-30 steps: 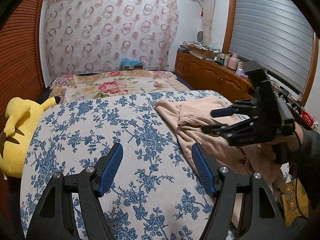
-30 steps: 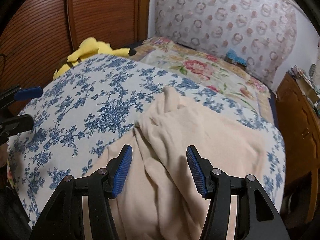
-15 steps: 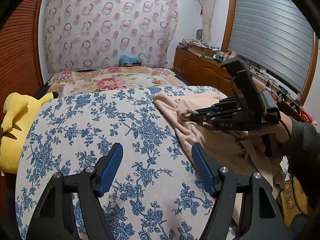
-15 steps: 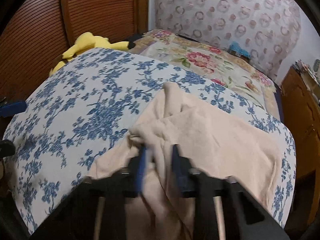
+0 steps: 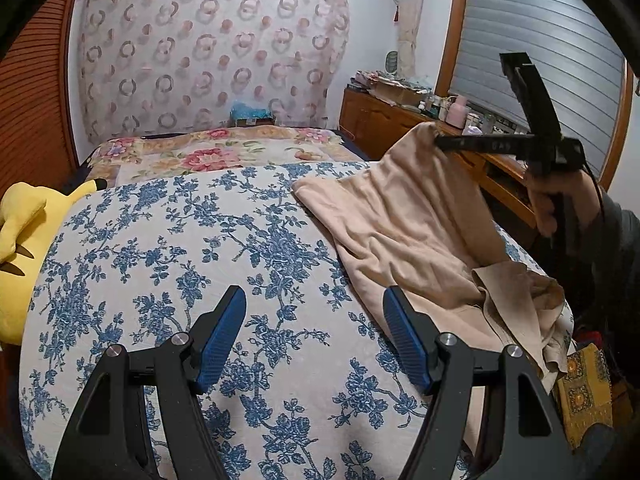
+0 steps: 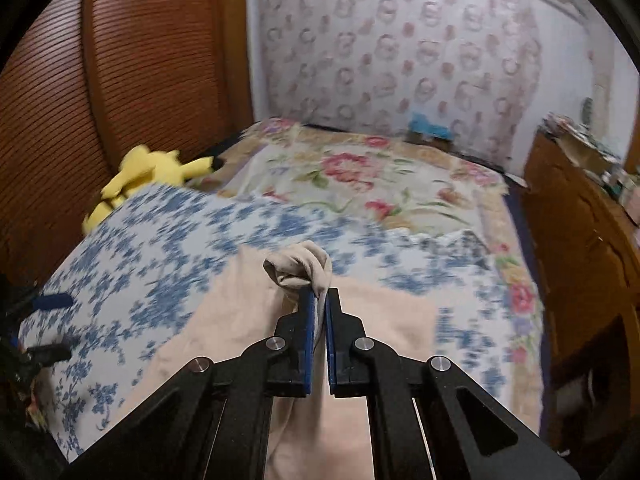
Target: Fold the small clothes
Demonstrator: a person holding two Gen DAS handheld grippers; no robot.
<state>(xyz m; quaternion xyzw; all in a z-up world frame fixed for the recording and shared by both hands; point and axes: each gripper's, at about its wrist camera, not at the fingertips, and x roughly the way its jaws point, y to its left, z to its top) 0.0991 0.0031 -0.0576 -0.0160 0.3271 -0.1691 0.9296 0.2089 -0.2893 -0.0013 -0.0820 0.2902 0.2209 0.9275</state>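
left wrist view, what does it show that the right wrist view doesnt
Only the left wrist view shows the left gripper open over the blue floral bedspread, the person's right hand, the shuttered window, and the garment's crumpled near end hanging over the bed's edge. Only the right wrist view shows up close the blue pads shut on a bunched corner of cloth. Both share the beige garment, the right gripper, the yellow plush toy and the dresser.
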